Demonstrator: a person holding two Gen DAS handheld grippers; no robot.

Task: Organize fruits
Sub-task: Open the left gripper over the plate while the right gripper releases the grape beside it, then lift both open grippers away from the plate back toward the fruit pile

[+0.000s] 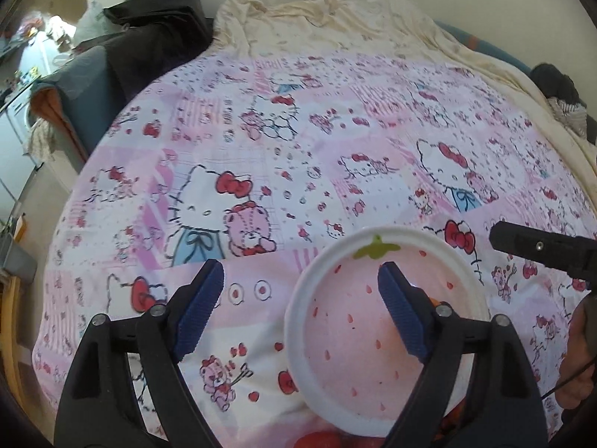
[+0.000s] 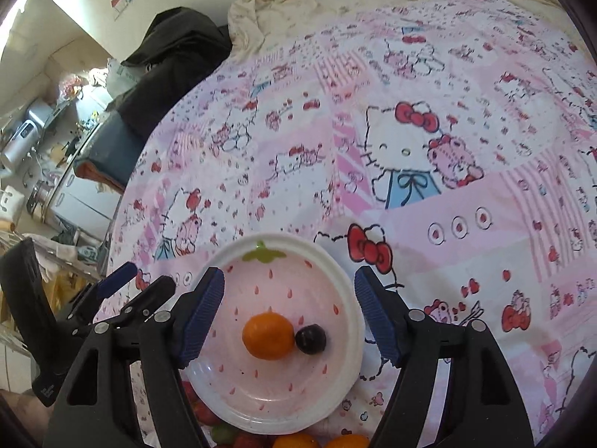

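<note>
A white plate (image 2: 350, 298) with a strawberry print lies on the pink bedsheet. On it sit an orange (image 2: 268, 335) and a dark round fruit (image 2: 310, 338), touching each other. My right gripper (image 2: 289, 274) hovers open above the plate, nothing between its blue pads. My left gripper (image 1: 300, 272) is open too, its right finger over the plate (image 1: 294, 321) and its left finger over the sheet. Its right finger hides all but a sliver of the orange (image 1: 434, 300). More fruit lies at the plate's near side: red strawberries (image 2: 203, 414), a green grape (image 2: 224, 433) and oranges (image 2: 294, 440).
The cartoon-cat bedsheet (image 2: 410, 149) covers the bed, with a cream blanket (image 1: 335, 22) bunched at the far end. Black clothing (image 1: 160, 18) lies at the far left corner. The bed's left edge drops to a cluttered floor (image 2: 44, 171). A hand (image 1: 578, 354) shows at the right.
</note>
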